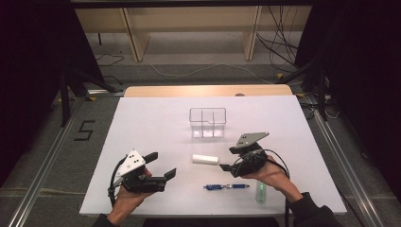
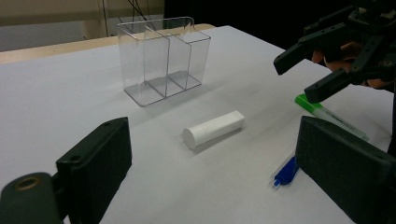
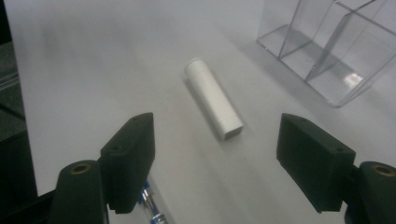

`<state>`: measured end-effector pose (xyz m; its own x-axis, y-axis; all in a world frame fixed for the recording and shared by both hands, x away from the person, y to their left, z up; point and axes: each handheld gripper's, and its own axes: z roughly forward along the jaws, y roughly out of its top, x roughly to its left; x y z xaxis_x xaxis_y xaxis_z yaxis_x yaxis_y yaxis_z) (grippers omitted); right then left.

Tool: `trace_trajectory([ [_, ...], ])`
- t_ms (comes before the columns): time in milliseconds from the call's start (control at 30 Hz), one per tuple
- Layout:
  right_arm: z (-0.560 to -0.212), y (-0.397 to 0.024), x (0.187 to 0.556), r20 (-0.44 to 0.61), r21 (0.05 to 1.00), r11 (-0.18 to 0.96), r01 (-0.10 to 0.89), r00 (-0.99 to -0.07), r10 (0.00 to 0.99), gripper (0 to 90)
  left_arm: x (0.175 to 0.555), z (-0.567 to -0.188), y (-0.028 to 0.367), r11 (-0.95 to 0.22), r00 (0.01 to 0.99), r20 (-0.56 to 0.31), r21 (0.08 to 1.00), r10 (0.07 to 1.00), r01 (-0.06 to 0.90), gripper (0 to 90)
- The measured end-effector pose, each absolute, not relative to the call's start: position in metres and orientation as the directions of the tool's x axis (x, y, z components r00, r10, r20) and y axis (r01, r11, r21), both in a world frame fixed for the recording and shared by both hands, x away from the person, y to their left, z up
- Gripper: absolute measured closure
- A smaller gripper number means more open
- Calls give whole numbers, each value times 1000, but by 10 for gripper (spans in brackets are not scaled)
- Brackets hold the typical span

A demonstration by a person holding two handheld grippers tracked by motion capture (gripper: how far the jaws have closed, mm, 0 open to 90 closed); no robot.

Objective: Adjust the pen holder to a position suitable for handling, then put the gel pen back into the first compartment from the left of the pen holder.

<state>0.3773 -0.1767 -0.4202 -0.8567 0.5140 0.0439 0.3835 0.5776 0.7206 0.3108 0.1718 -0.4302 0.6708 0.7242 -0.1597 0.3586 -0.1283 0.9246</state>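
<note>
1. My right gripper point(image 1: 228, 161) hung just right of the white tube point(image 1: 205, 159), jaws wide apart with nothing between them; in the right gripper view the tube point(image 3: 214, 99) lay ahead of the gap and clear of both pads; I judged this a lining-up for a grasp along its short width.
2. My left gripper point(image 1: 161, 166) sat at the near left of the table point(image 1: 142, 123), well apart from the tube, jaws apart and empty; I read it as parked clear so as not to crowd the right hand's approach.
3. The tube lay on its side near the table's middle, long axis running left to right in the high view, between the two grippers; it touched nothing else.
4. The clear organizer point(image 1: 207, 122) stood upright beyond the tube, on the far side; its compartments looked empty; open tops facing up would suit dropping items in, which I took as the likely destination.
5. A blue pen point(image 1: 227, 187) lay flat nearer than the tube; a green marker point(image 1: 260, 192) lay near the right hand point(image 1: 269, 177); both apart from the tube.
6. Writing: dark print ran along the marker's barrel point(image 2: 336, 119), too small to read; the tube and organizer bore no label I could see; a "5" point(image 1: 84, 130) was marked on the floor at far left.
</note>
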Motion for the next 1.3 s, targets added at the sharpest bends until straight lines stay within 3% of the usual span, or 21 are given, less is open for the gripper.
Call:
trace_trajectory([
  [467,-432,-168,366,55,660,644,387,-880,472,195,311,-430,172,-130,672,-159,925,723,358,102],
  [1300,-445,-170,355,58,538,743,398,-897,438,191,311,-431,171,-145,676,-153,921,721,362,102],
])
